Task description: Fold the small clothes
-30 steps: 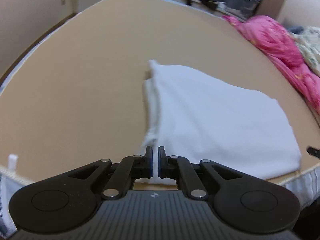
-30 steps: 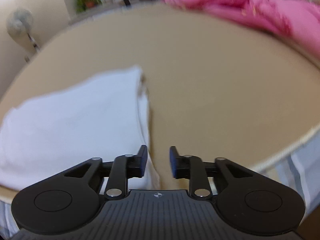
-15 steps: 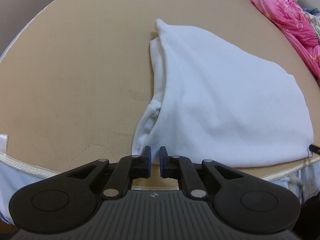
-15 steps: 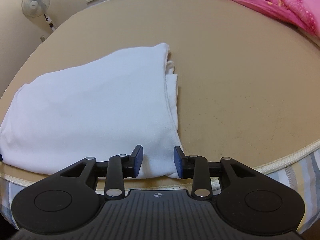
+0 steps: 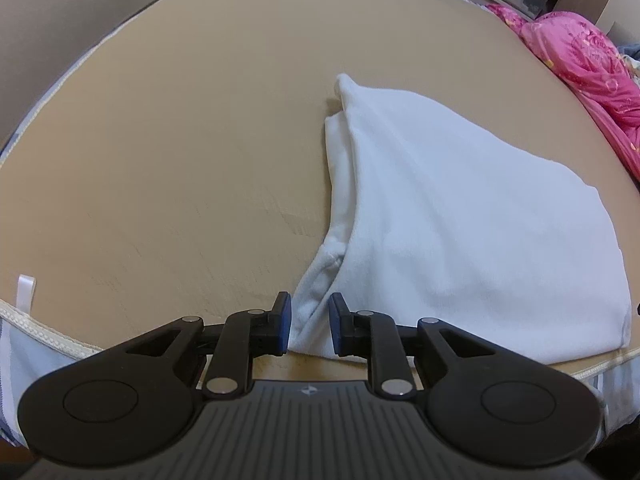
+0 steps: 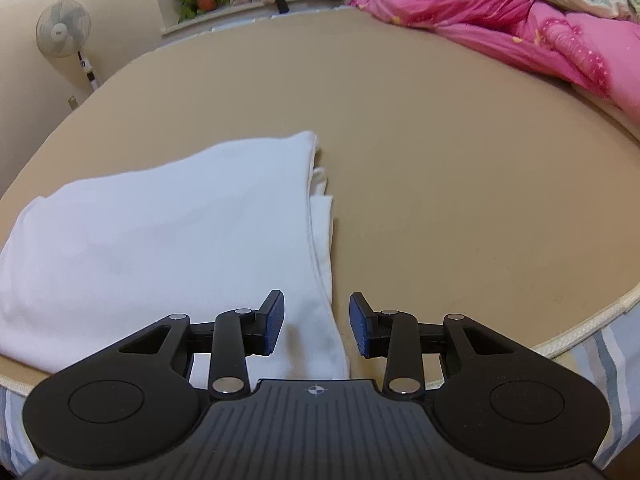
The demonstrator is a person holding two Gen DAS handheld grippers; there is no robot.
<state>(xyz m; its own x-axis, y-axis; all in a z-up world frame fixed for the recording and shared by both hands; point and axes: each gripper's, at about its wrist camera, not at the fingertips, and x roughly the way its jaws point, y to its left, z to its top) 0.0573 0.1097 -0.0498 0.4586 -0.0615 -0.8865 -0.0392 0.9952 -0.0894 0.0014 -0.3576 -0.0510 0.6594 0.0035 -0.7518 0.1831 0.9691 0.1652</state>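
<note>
Two pairs of blue-padded fingers straddle the near corners of one white garment (image 5: 460, 216); the left gripper (image 5: 310, 322) has a narrow gap and its jaws are opening, with the rumpled near-left corner of the cloth showing between them but no pad pressing on it; the right gripper (image 6: 316, 330) stands somewhat wider, its jaws parted over the near-right edge of the garment (image 6: 160, 240), again with cloth in the gap and nothing pinched. The garment lies already folded over on itself at the near edge of a tan bed (image 5: 180, 140), its layered side hem facing the left gripper and its smooth doubled face spreading away; a pink quilt (image 6: 520, 20) is heaped well apart at the far side. Judging by the way it slumps and creases, the cloth is light, soft and limp; it will sag between two holds and its layers may slide apart. Best hold, I would say, is both near corners, each pinch catching every layer at the hem.
</note>
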